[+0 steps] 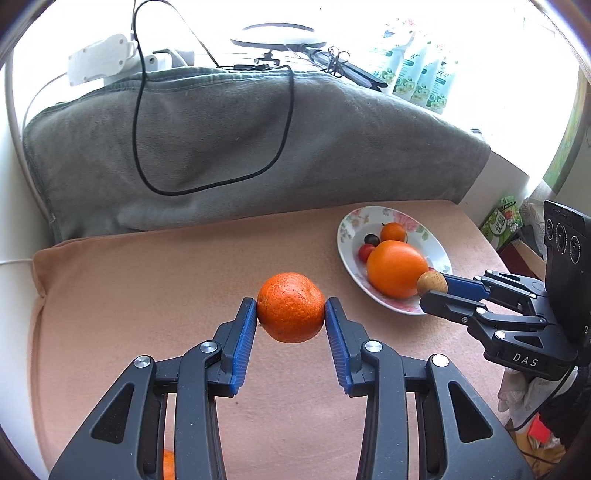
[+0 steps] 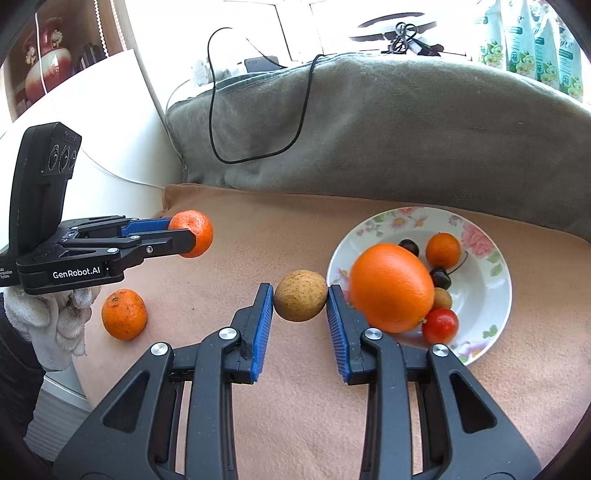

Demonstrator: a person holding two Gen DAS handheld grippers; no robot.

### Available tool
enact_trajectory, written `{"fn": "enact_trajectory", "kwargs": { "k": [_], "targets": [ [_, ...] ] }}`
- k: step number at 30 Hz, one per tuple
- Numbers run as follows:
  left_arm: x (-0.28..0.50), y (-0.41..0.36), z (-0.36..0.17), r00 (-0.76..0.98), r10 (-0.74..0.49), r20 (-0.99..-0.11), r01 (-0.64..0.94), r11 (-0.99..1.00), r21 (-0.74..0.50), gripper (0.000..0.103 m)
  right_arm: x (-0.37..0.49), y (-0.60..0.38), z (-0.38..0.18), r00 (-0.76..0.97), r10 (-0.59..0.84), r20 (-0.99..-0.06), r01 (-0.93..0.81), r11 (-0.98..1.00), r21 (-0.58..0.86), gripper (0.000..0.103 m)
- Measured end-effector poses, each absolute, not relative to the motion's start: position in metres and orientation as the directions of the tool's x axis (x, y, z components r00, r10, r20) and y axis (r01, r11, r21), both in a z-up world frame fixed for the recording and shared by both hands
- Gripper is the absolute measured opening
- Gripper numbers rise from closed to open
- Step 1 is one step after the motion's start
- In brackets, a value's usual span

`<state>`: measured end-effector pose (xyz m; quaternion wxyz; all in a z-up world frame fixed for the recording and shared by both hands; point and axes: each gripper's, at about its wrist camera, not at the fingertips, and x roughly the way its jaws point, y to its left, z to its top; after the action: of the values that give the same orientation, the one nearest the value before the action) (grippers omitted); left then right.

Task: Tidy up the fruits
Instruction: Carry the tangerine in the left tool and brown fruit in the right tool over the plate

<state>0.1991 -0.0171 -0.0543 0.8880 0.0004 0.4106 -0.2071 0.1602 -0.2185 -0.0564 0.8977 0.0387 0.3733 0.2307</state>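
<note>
mid-carry: left hand-held gripper (image 1: pixel 290 312) grips a tangerine (image 1: pixel 290 307), right hand-held gripper (image 2: pixel 300 302) a brown fruit (image 2: pixel 300 295), both lifted. floral plate (image 2: pixel 491 306) at 3 o'clock; next, release there.

A peach-coloured cushion (image 1: pixel 147 295) carries everything, and along its far edge leans a bulky grey-green blanket (image 1: pixel 229 147). A black cable (image 1: pixel 140 122) loops down over the blanket's front face. Behind the blanket's top edge sit a white power strip (image 1: pixel 99 59) toward the far left, a round white ring lamp (image 1: pixel 275 35) near the middle, and a row of floral-printed pouches (image 1: pixel 417 62) toward the far right against the bright window. Off the cushion's right edge stands a green carton (image 1: pixel 504 218). Beyond the far left corner, a red-and-white ornament (image 2: pixel 46 55) rests on a shelf.
</note>
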Motion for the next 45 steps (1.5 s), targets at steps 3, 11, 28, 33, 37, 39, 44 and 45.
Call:
{"fn": "enact_trajectory", "kwargs": {
  "k": [3, 11, 28, 33, 37, 39, 44, 45],
  "targets": [
    [0.199, -0.030, -0.054, 0.575, -0.385, -0.722, 0.380, 0.907, -0.181, 0.036, 0.162, -0.240, -0.054, 0.631, 0.429, -0.647, -0.358, 0.900, 0.248, 0.031],
    [0.207, -0.061, -0.052, 0.564, -0.419, -0.712, 0.403, 0.892, -0.206, 0.036, 0.164, -0.290, -0.052, 0.664, 0.387, -0.640, -0.292, 0.922, 0.255, 0.031],
    [0.248, -0.124, -0.050, 0.544, -0.490, -0.681, 0.429, 0.860, -0.276, 0.036, 0.175, -0.335, -0.076, 0.663, 0.376, -0.647, -0.226, 0.925, 0.306, 0.031],
    [0.255, -0.140, -0.053, 0.549, -0.484, -0.682, 0.438, 0.861, -0.258, 0.036, 0.181, -0.339, -0.080, 0.661, 0.378, -0.649, -0.216, 0.923, 0.318, 0.031],
    [0.259, -0.150, -0.058, 0.548, -0.472, -0.691, 0.444, 0.864, -0.238, 0.037, 0.184, -0.338, -0.083, 0.657, 0.378, -0.652, -0.218, 0.923, 0.316, 0.031],
    [0.261, -0.153, -0.061, 0.545, -0.468, -0.696, 0.444, 0.865, -0.234, 0.036, 0.186, -0.337, -0.084, 0.654, 0.378, -0.655, -0.218, 0.923, 0.316, 0.031],
    [0.262, -0.158, -0.064, 0.541, -0.459, -0.705, 0.449, 0.866, -0.219, 0.036, 0.190, -0.335, -0.087, 0.646, 0.379, -0.663, -0.220, 0.924, 0.313, 0.031],
    [0.262, -0.158, -0.063, 0.543, -0.457, -0.704, 0.449, 0.867, -0.217, 0.037, 0.191, -0.334, -0.088, 0.644, 0.378, -0.665, -0.220, 0.924, 0.313, 0.031]
  ]
}}
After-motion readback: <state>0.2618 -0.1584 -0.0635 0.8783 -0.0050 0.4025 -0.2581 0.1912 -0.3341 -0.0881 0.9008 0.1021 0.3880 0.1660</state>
